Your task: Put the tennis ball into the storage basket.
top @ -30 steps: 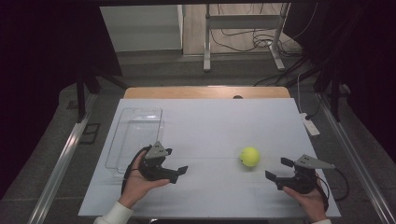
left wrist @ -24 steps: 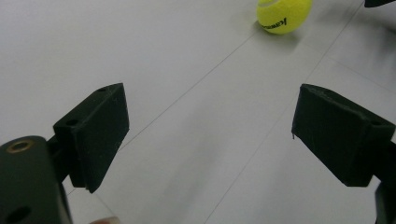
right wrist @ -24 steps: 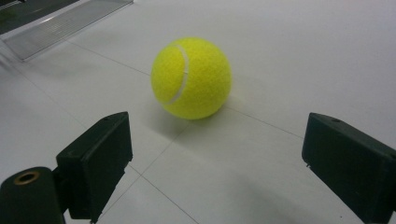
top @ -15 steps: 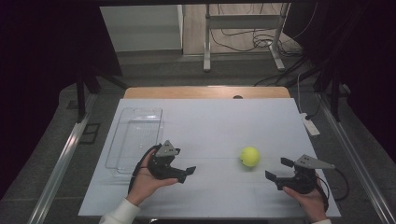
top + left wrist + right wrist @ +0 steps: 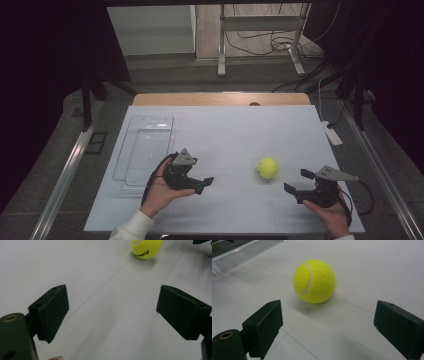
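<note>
A yellow tennis ball [image 5: 267,167] rests on the white table [image 5: 240,130], right of centre and toward the near edge, between the two grippers and touching neither. The right gripper [image 5: 298,183] sits near it on the right with its jaws wide and empty, the ball just beyond them in the right gripper view [image 5: 314,281]. The left gripper [image 5: 206,183], also wide and empty, points at the ball from farther off on the left, just right of a clear plastic tray [image 5: 145,131].

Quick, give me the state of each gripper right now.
Left gripper: open, holding nothing, aimed toward the tennis ball.
Right gripper: open, holding nothing, ball just ahead of its jaws.
</note>
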Available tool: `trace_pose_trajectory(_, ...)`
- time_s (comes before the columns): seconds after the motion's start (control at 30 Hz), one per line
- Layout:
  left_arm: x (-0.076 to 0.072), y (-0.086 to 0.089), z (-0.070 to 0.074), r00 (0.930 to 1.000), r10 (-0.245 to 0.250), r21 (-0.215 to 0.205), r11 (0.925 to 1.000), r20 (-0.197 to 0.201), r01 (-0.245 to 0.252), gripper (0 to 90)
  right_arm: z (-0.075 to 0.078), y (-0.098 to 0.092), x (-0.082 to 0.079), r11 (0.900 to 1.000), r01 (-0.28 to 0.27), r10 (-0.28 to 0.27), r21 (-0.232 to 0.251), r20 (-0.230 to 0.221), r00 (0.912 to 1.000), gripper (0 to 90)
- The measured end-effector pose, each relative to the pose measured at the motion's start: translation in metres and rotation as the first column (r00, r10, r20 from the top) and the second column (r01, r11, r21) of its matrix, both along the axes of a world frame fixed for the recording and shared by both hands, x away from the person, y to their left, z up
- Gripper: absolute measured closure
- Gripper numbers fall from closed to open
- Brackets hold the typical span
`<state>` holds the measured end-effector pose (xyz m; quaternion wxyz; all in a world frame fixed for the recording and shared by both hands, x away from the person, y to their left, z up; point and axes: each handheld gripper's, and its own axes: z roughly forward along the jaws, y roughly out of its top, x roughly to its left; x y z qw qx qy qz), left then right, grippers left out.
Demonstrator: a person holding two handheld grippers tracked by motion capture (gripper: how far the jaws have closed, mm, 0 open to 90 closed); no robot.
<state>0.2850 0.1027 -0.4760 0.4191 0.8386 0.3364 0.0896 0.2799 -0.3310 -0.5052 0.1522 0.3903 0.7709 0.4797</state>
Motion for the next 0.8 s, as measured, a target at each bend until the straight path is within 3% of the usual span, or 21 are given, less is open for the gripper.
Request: trace_pose_trajectory(0.8, 0.011, -0.016, 0.000, 0.9994, -0.027, 0.004, 0.9996, -0.021, 0.027, 10.7, -0.001, 0.000, 0.000, 1.000, -0.002, 0.002, -0.006, -0.003, 1.0000, 8.6)
